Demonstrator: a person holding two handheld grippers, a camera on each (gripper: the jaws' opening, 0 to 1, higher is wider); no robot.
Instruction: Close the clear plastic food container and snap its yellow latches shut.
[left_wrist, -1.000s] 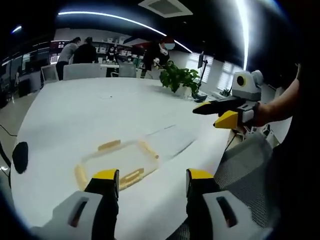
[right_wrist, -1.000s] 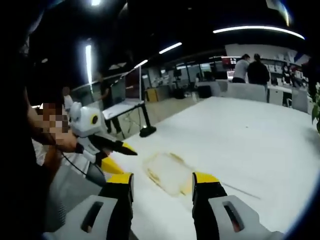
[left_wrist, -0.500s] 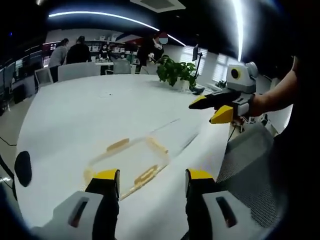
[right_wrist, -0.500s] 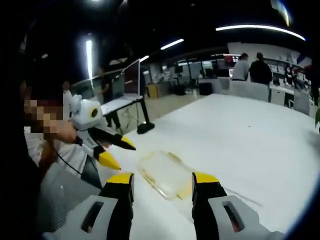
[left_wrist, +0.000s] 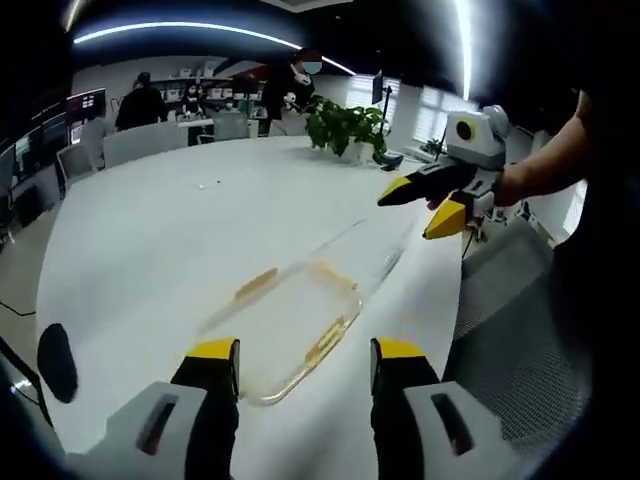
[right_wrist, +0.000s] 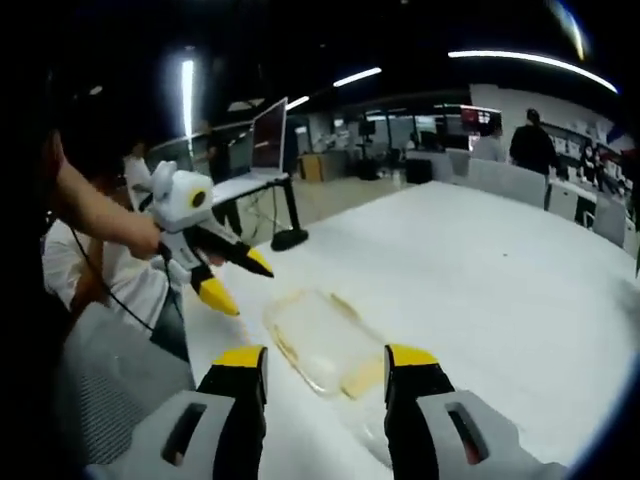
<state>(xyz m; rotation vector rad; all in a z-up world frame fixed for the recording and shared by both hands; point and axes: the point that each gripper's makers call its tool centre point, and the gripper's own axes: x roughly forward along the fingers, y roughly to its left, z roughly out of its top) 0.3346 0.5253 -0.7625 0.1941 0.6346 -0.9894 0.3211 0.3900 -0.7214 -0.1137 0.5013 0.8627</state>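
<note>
Both sets of fingers are released and grasping nothing. From my left gripper (left_wrist: 303, 362) I look between parted yellow-tipped jaws at the clear container (left_wrist: 285, 322), which lies flat on the white table (left_wrist: 150, 230) just beyond the tips, untouched. My right gripper (right_wrist: 325, 368) has its jaws equally spread, with the same container (right_wrist: 320, 340) just past them. In each view the other gripper hangs above the table edge, well apart from the container, its jaws parted too.

I can barely read the container: its walls nearly vanish against the tabletop, and I cannot tell whether the lid is seated. The yellow latches (left_wrist: 327, 342) show as pale strips along its rim; open or snapped, I cannot say.

Farther out I see a potted plant (left_wrist: 342, 127) at the table's far end, a grey mesh chair (left_wrist: 520, 340) to my side, and people (left_wrist: 140, 102) standing in the blurred office beyond.
</note>
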